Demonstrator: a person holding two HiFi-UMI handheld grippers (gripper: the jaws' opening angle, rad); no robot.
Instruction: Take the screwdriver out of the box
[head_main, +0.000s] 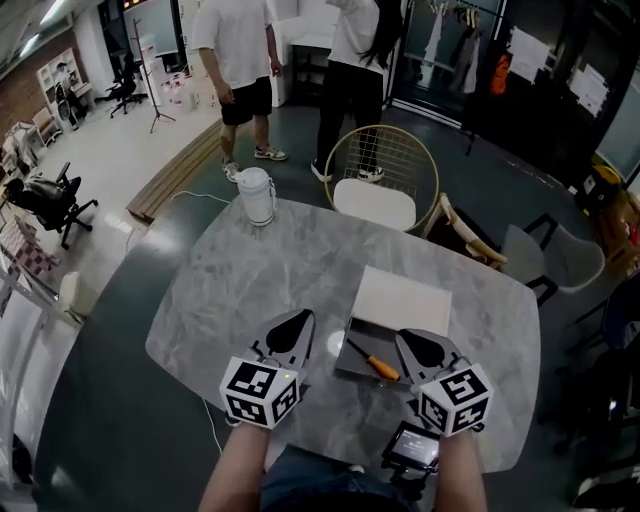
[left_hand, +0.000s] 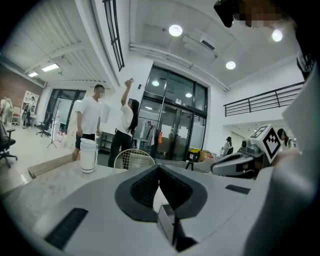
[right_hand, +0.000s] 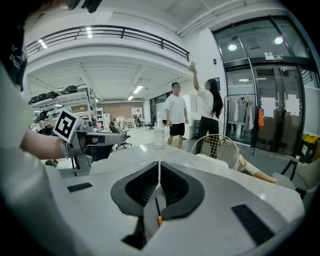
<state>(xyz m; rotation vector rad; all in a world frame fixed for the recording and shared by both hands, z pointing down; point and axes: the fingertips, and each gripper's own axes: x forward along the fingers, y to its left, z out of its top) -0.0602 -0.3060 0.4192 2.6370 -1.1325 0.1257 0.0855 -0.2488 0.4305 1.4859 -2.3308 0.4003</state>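
Head view: the left gripper (head_main: 296, 320) and right gripper (head_main: 412, 342) are both closed and empty; the screwdriver (head_main: 374, 362) lies in the open box (head_main: 352, 369).

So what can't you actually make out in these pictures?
- Screwdriver tip: too small in the head view to tell its type; the right gripper view shows only a sliver below the shut jaws.
- Box: its near right corner is hidden behind the right gripper in the head view.
- White jar: opaque, contents unseen in every view.
- Two standing people: heads cut off by the head view's top edge.
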